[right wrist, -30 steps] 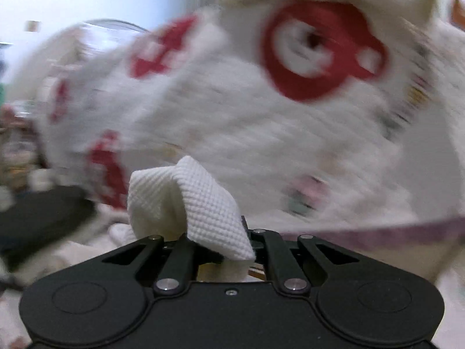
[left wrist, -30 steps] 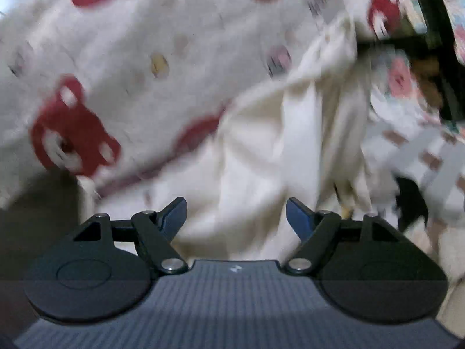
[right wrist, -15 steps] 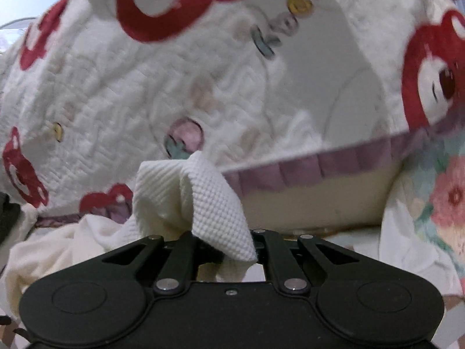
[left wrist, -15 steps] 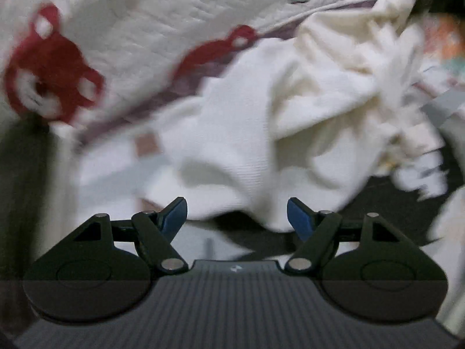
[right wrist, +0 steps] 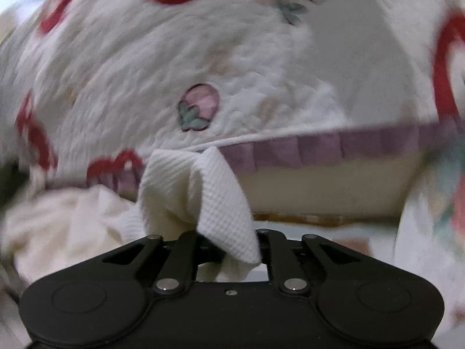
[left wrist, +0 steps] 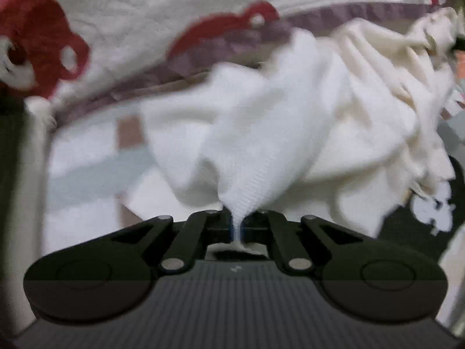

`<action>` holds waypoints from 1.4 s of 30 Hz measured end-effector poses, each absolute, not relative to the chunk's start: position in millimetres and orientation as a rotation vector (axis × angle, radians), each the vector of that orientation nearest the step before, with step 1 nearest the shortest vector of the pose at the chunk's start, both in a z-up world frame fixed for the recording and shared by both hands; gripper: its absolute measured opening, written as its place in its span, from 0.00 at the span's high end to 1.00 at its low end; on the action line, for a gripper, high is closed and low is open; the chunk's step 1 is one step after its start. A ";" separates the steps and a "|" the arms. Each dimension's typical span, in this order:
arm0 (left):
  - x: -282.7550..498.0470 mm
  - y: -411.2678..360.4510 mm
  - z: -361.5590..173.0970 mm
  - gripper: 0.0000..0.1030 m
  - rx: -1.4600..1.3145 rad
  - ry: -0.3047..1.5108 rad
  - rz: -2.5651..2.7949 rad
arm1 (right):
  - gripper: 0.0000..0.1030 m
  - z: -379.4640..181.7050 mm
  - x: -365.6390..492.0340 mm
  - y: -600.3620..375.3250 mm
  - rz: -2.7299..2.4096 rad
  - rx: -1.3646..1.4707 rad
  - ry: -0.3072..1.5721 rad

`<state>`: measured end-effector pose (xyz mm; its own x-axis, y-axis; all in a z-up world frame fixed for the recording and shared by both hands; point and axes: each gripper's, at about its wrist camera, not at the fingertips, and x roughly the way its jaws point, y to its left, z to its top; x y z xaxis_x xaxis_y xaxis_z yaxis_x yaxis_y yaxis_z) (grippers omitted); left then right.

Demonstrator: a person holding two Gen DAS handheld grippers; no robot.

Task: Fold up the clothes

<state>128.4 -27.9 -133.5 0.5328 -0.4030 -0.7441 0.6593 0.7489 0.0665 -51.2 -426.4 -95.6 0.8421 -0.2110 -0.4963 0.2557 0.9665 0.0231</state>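
Note:
A white waffle-knit garment (left wrist: 261, 133) lies crumpled on the bed in the left wrist view. My left gripper (left wrist: 237, 226) is shut on a pinched fold at its near edge. In the right wrist view another corner of the same white garment (right wrist: 197, 195) stands bunched up between the jaws of my right gripper (right wrist: 229, 250). Those jaws are opening, with the cloth still caught between them. The rest of the garment trails off to the left, blurred.
A white quilt (right wrist: 232, 72) with red bear prints and a purple trim (left wrist: 348, 11) rises just behind the garment. A cream fringed cloth (left wrist: 392, 87) lies at the right over a dark piece (left wrist: 407, 232). A floral sheet (right wrist: 453, 203) shows at the far right.
My left gripper has moved down onto the white garment and shut on a fold of it. The right gripper sank lower toward the bed, keeping its corner.

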 end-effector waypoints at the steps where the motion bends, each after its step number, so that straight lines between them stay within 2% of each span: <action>1: 126.3 -24.5 -120.0 0.97 0.371 0.722 -0.622 | 0.89 -96.8 -53.0 -433.4 -0.242 0.136 0.511; 4: 118.0 -12.8 -79.0 0.97 0.354 0.567 -0.549 | 0.90 -100.0 -55.9 -449.2 -0.232 0.247 0.505; 7: 116.4 3.6 -46.6 0.97 0.198 0.485 -0.573 | 0.90 -101.1 -55.6 -453.0 -0.211 0.296 0.490; 15: 79.2 31.7 -5.7 0.97 0.179 0.337 -0.553 | 0.91 -70.1 -86.6 -438.8 -0.009 0.344 0.343; 20: 41.5 58.6 37.7 0.97 0.152 0.237 -0.535 | 0.92 -22.2 -113.7 -407.4 0.051 0.323 0.258; 28: -28.7 103.9 152.6 0.97 0.120 0.048 -0.580 | 0.92 93.7 -208.4 -387.3 0.175 0.381 -0.008; 31: -33.7 113.5 181.1 0.97 0.089 0.033 -0.593 | 0.92 123.0 -213.9 -403.2 0.154 0.374 0.008; 33: -12.4 110.1 171.4 0.97 0.055 0.107 -0.577 | 0.91 126.2 -197.2 -411.6 0.045 0.311 0.080; 35: 15.9 97.1 139.6 0.97 0.090 0.192 -0.531 | 0.88 106.8 -161.3 -418.8 -0.100 0.209 0.202; 37: 41.9 82.6 95.9 0.97 0.149 0.267 -0.501 | 0.53 65.4 -120.5 -426.1 -0.230 0.128 0.349; 38: 54.0 78.1 72.9 0.97 0.155 0.316 -0.497 | 0.50 40.9 -100.3 -429.6 -0.292 0.095 0.426; 40: 71.2 69.1 27.7 0.97 0.161 0.411 -0.490 | 0.51 -5.8 -64.6 -436.2 -0.396 0.050 0.566; 42: 78.2 61.6 -11.0 0.97 0.185 0.508 -0.487 | 0.51 -39.4 -55.6 -439.5 -0.382 0.140 0.634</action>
<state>78.2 61.6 -11.0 0.7633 -0.3999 -0.5073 0.4899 0.8703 0.0510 -55.6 -439.5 -39.4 0.7387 -0.3047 -0.6012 0.3896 0.9209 0.0119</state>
